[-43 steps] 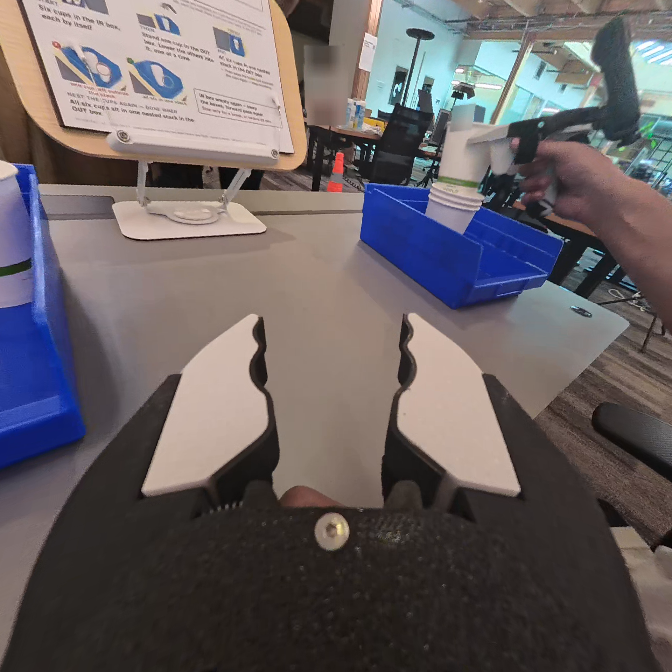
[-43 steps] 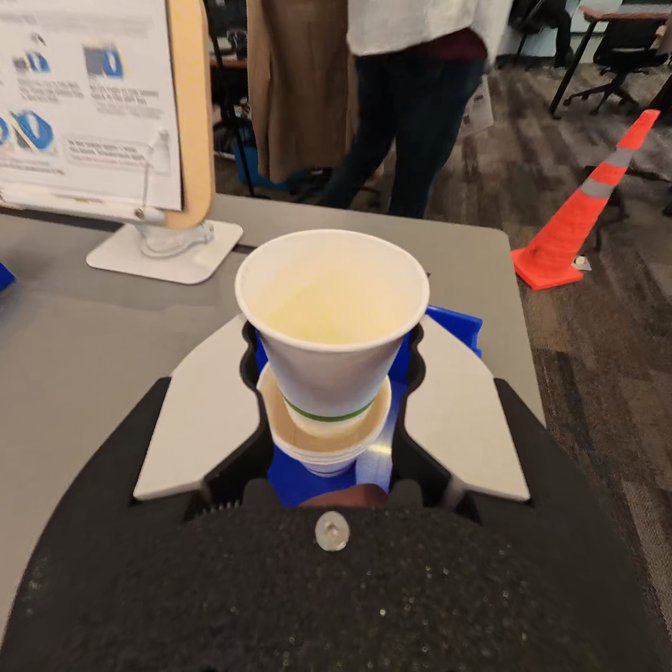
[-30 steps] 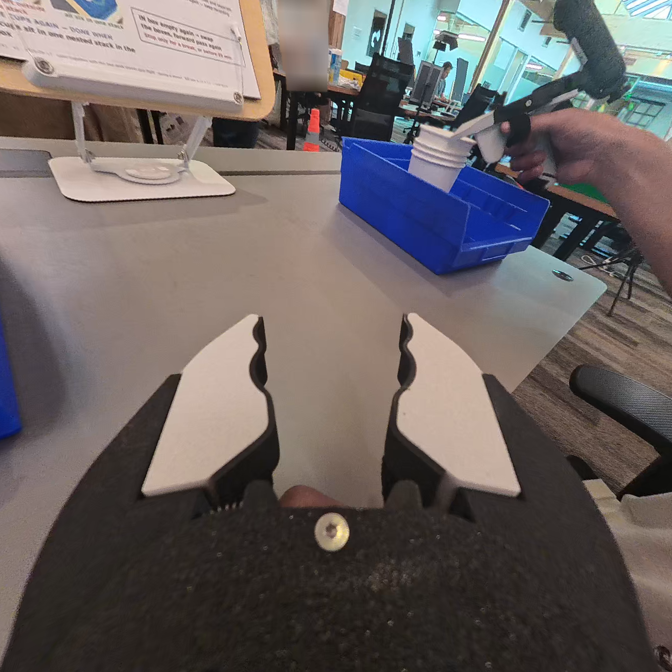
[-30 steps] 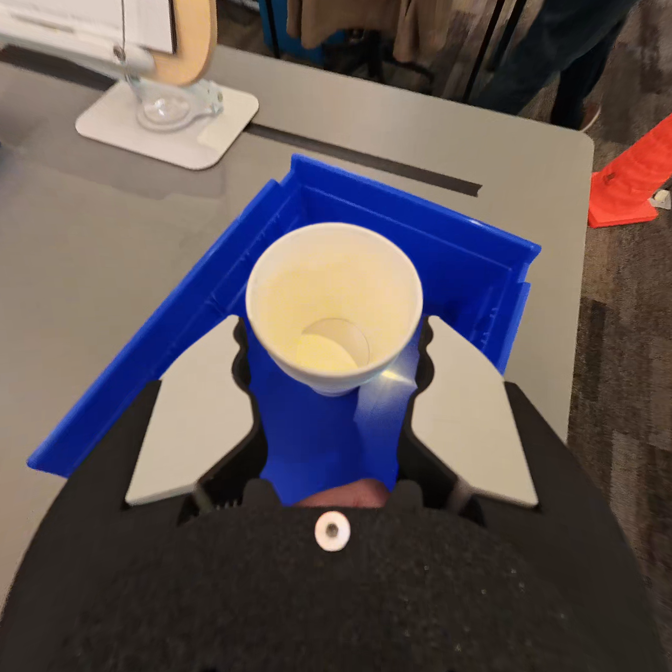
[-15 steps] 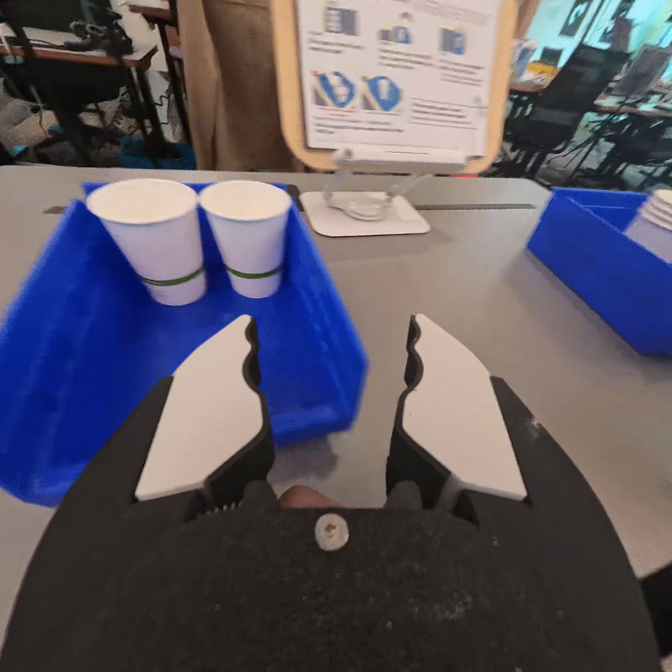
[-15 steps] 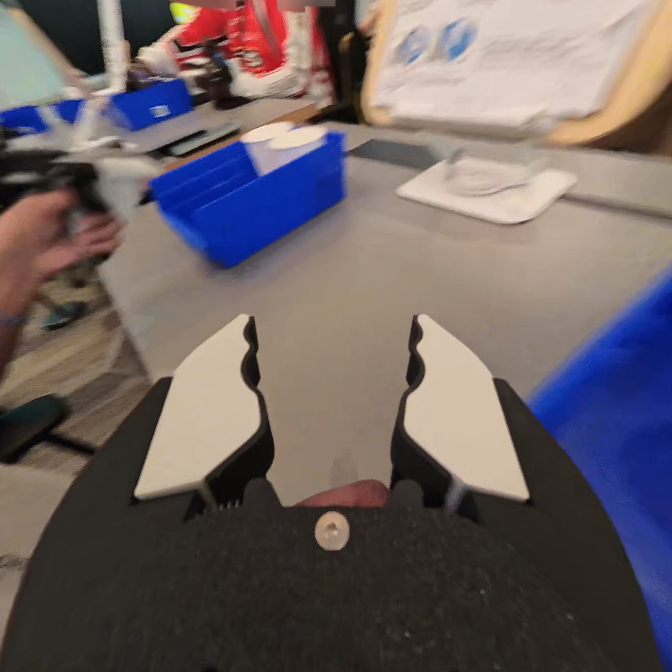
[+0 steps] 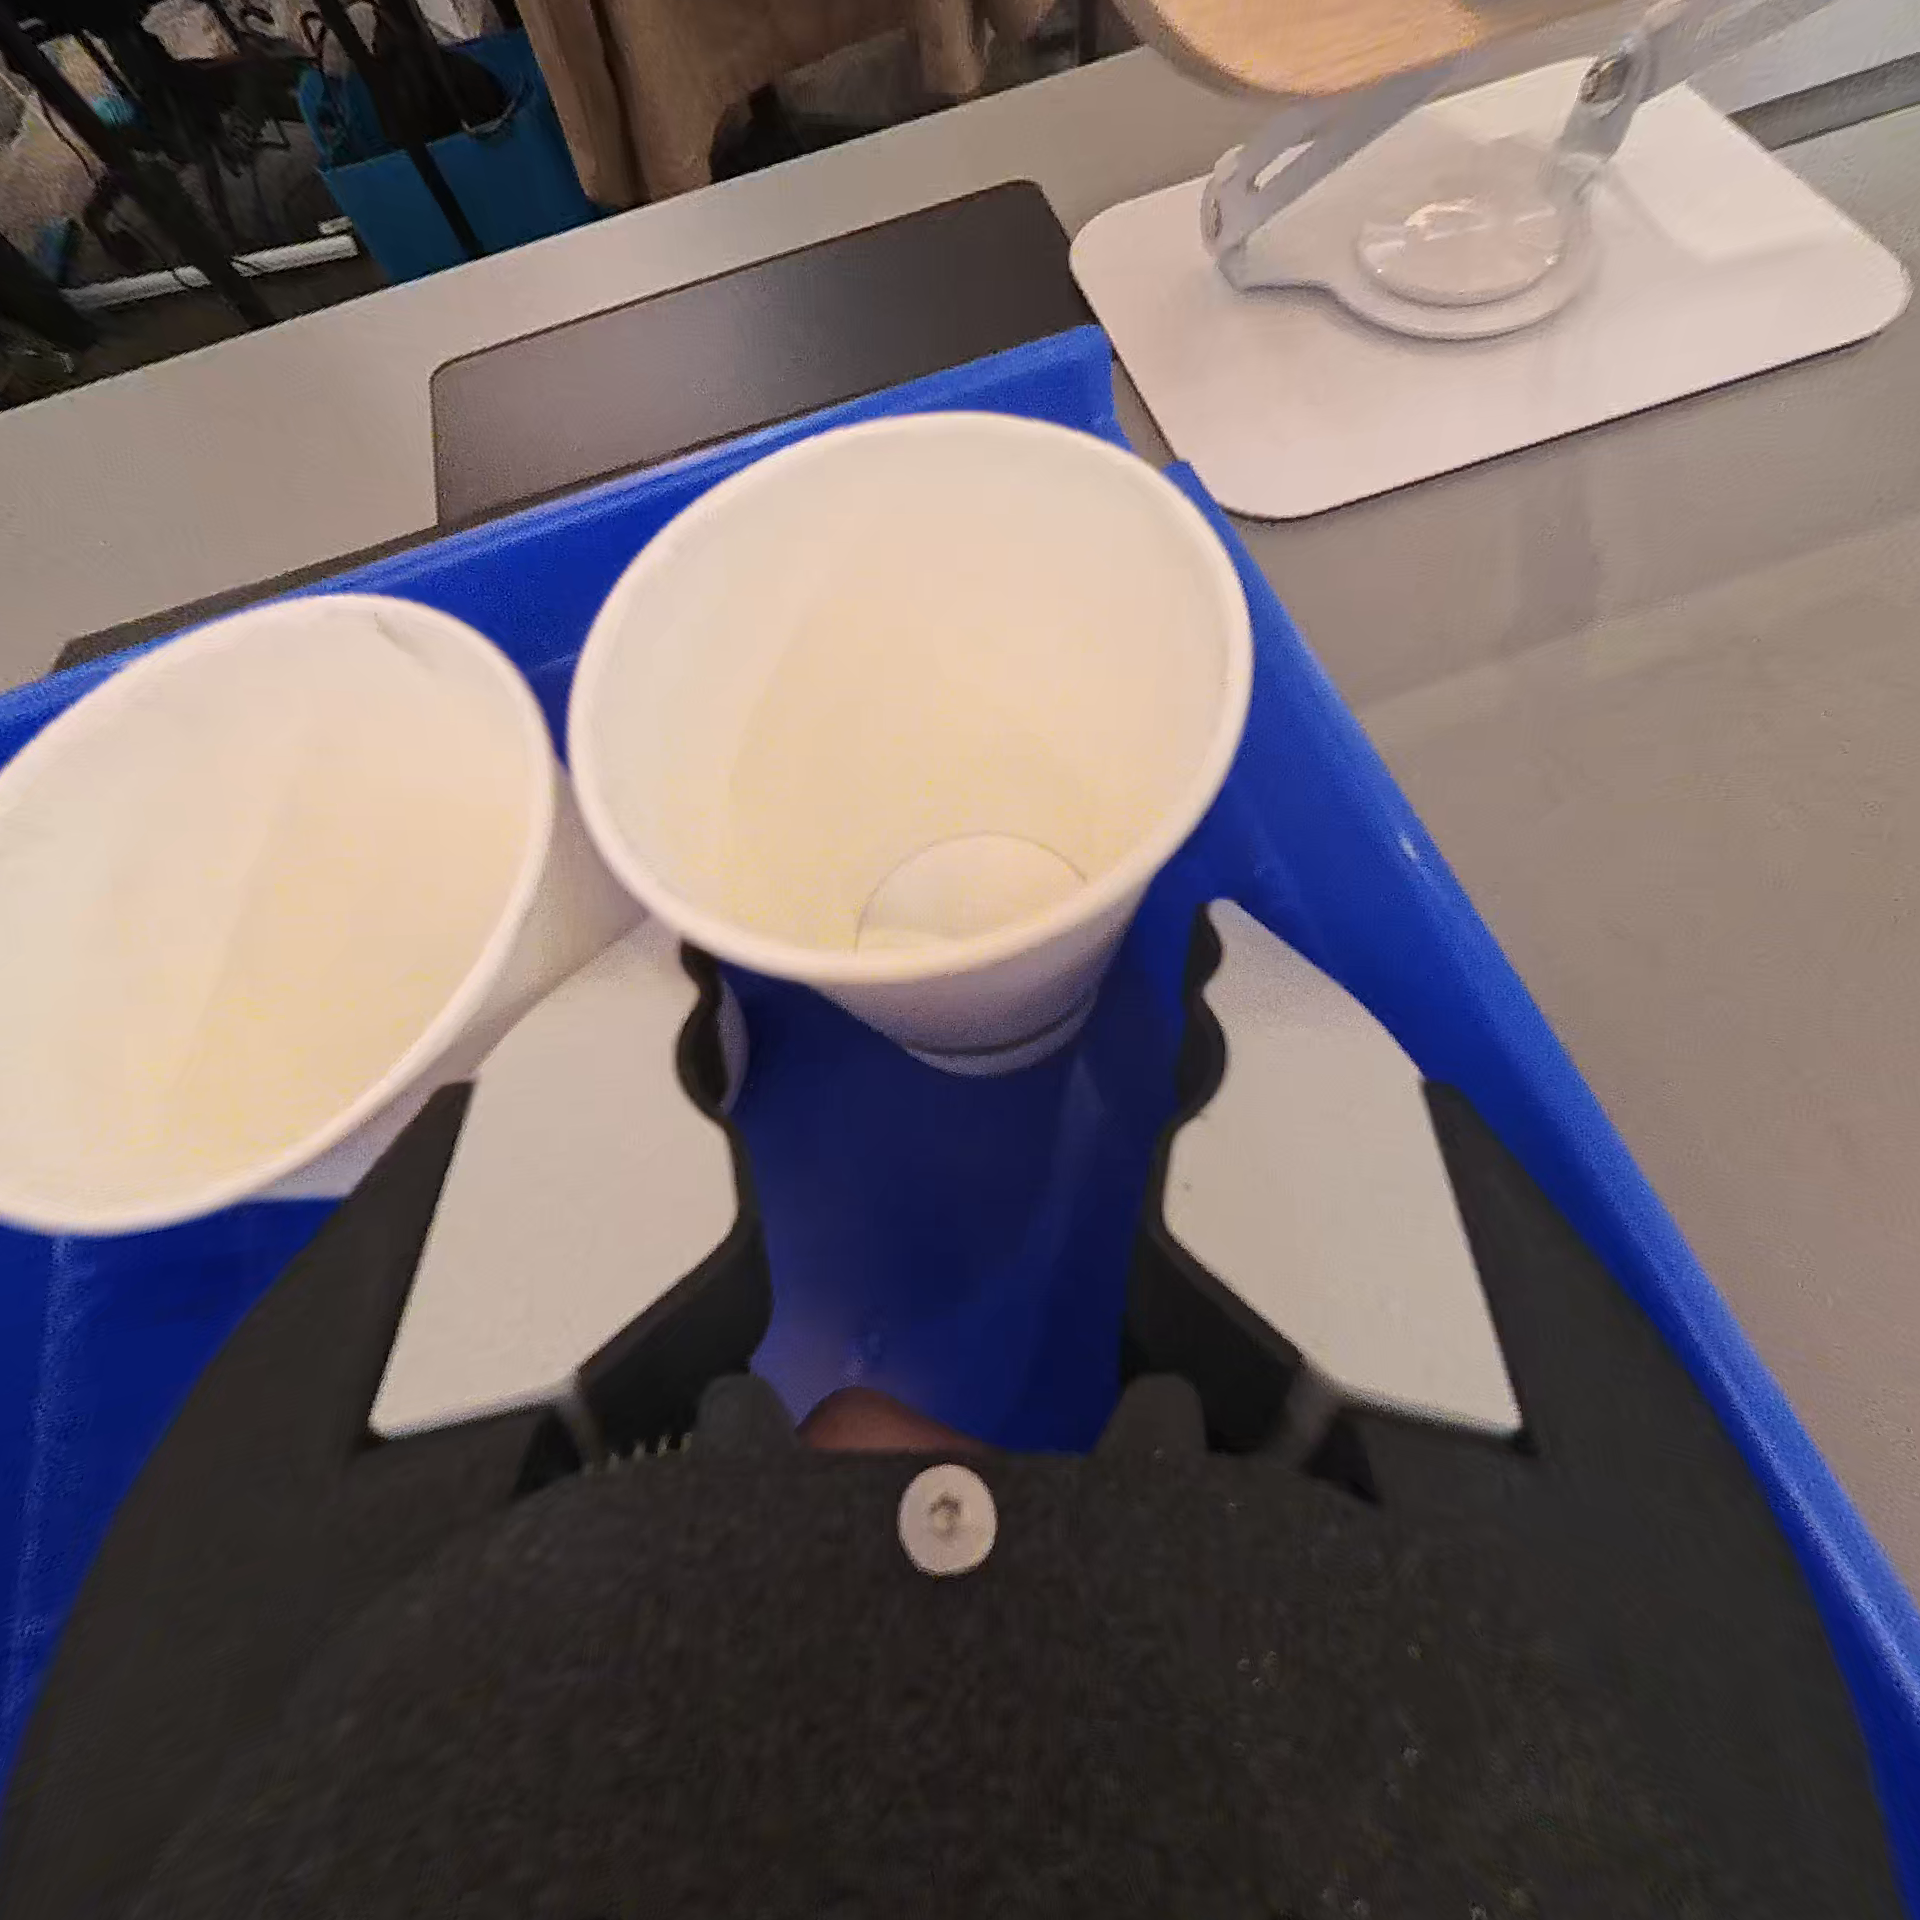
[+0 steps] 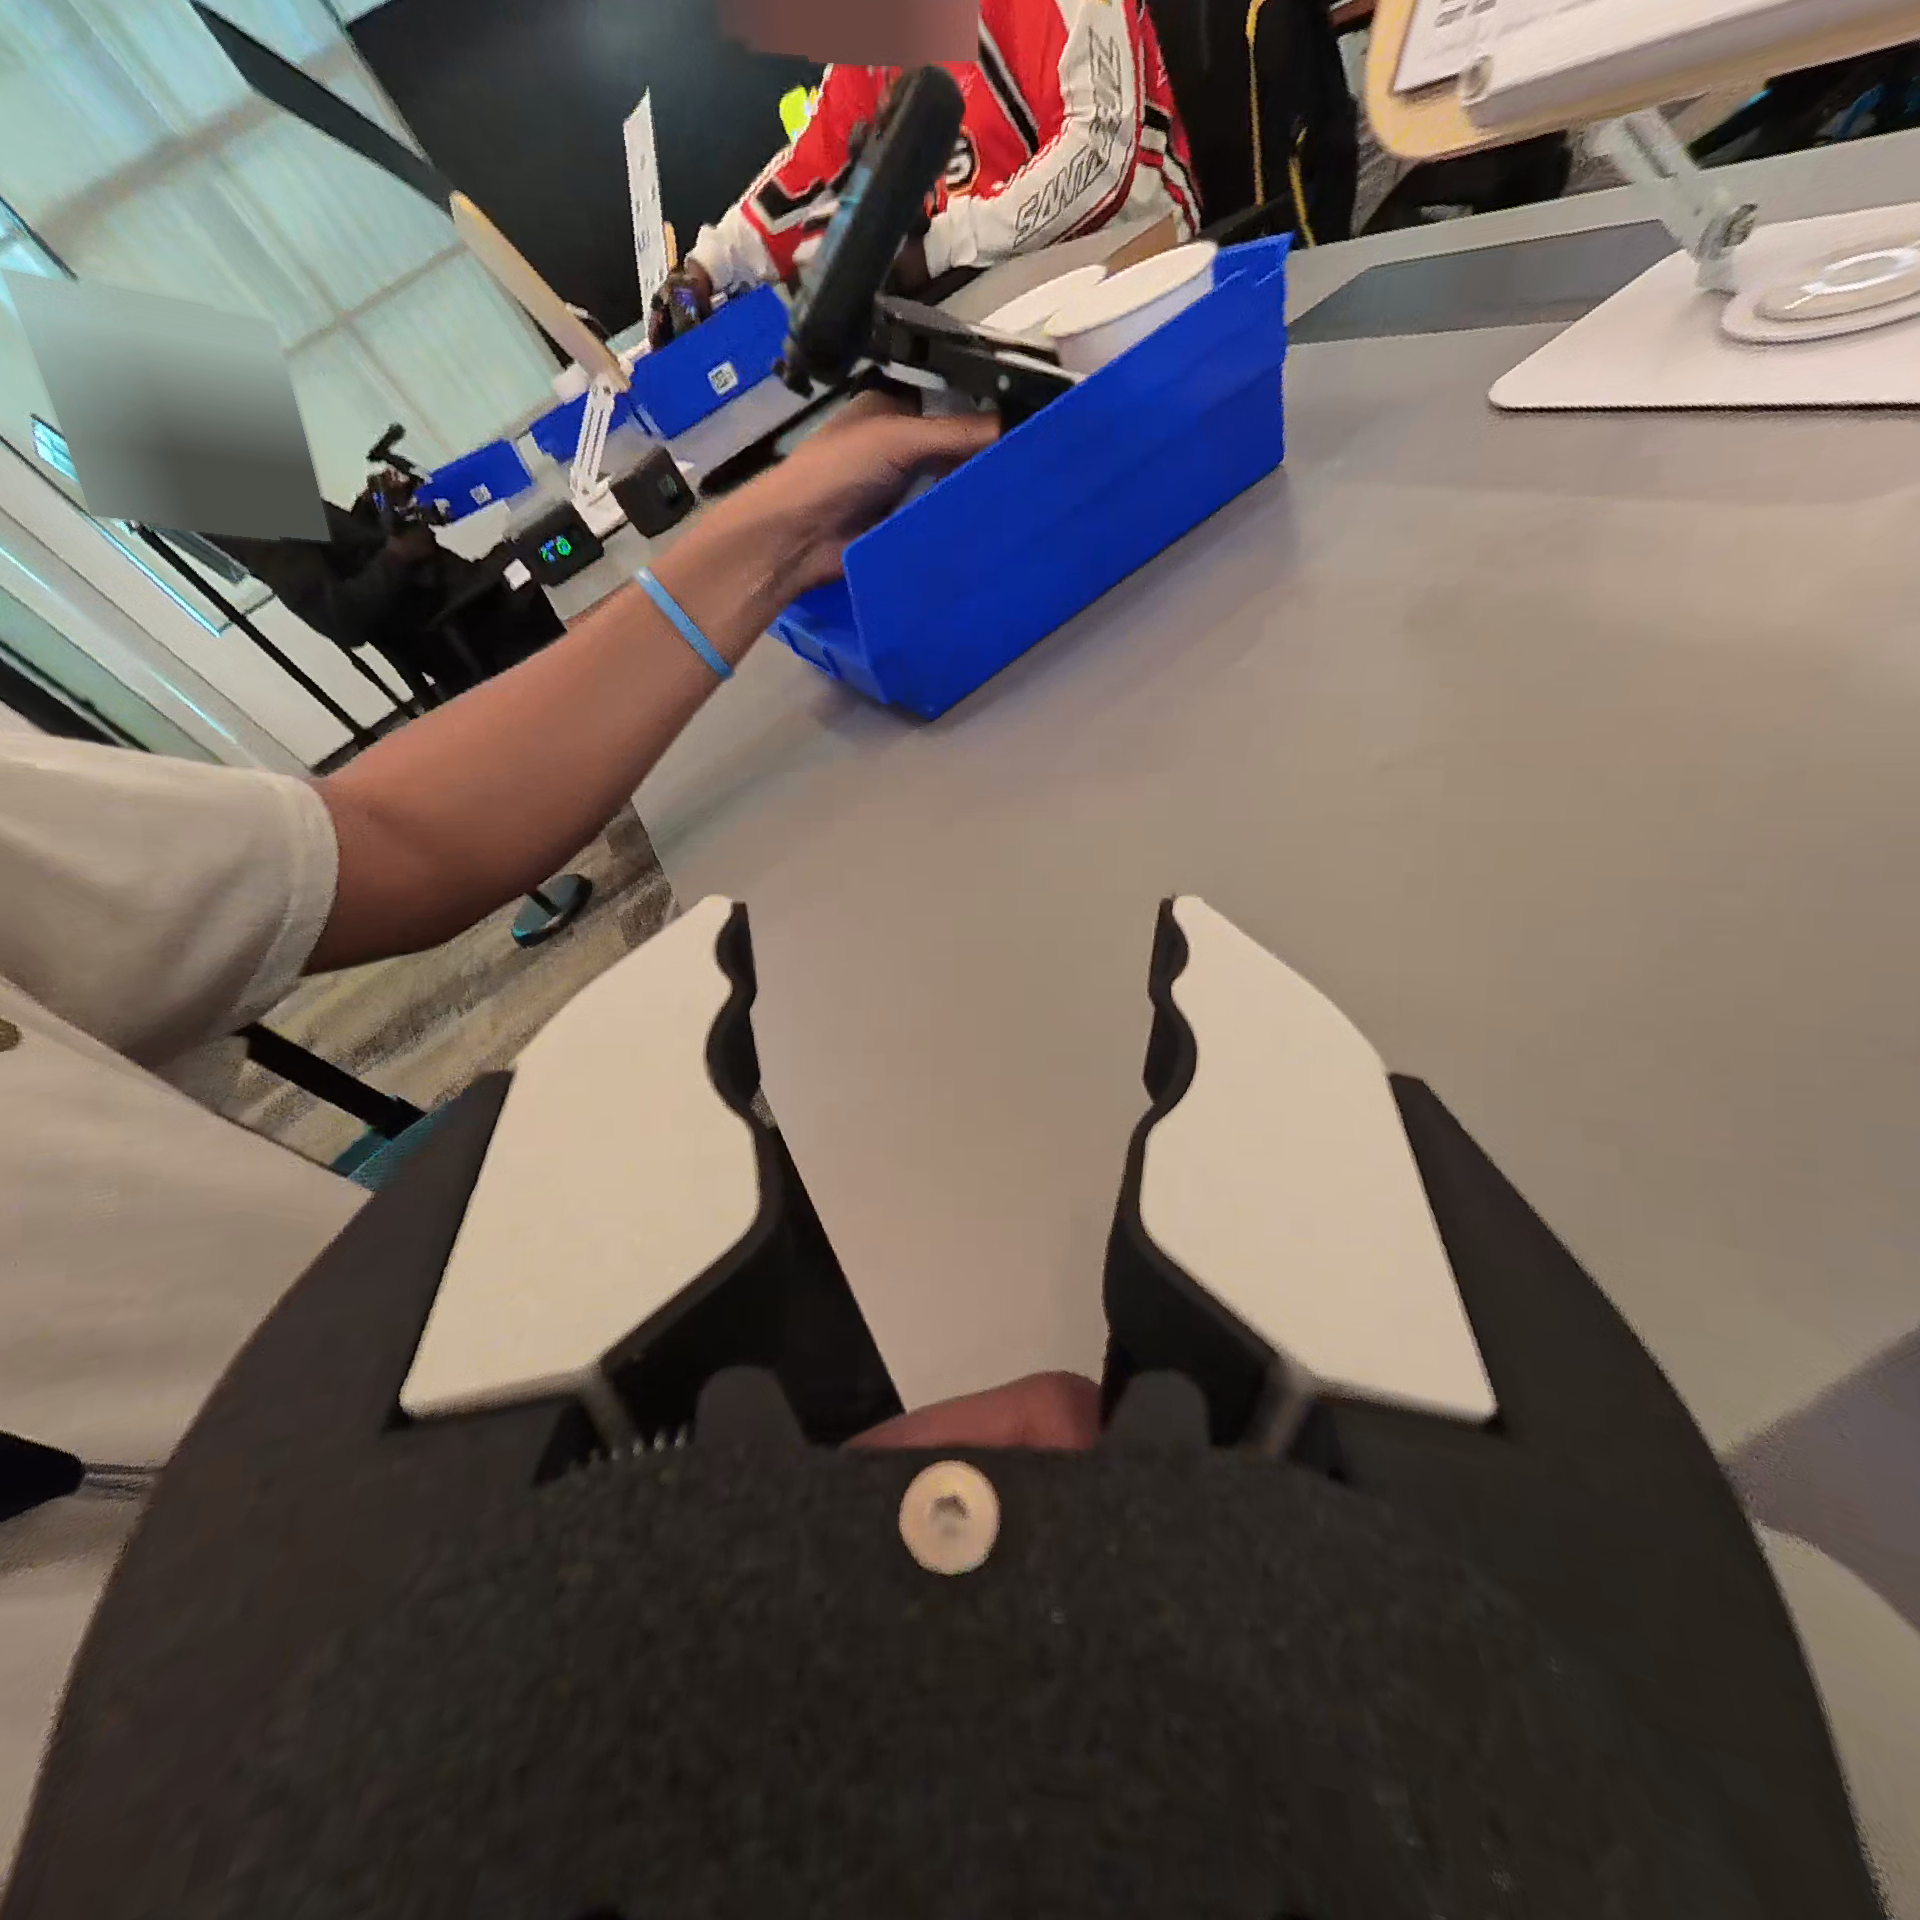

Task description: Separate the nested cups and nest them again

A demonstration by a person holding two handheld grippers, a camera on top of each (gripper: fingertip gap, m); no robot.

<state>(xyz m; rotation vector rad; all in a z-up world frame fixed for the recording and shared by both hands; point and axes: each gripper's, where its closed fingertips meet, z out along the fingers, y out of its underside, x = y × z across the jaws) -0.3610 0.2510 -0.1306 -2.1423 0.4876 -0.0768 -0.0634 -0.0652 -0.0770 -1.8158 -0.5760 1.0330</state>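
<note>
Leftmost in the blue bin (image 7: pixel 1382 831) stood one paper cup (image 7: pixel 239 894); just right, another (image 7: pixel 904 686) sat between my left gripper (image 7: pixel 945 997)'s wide-open, empty fingers; light, crushable, best pinched mid-wall; right gripper (image 8: pixel 951 966) gaped empty over bare table

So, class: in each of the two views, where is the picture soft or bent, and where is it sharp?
Left wrist view: the paper cups are fairly sharp, the stand base behind is soft, and the blue bin walls bow outward. Right wrist view: the right gripper is crisp, while the table edge curves from the wide lens.
</note>
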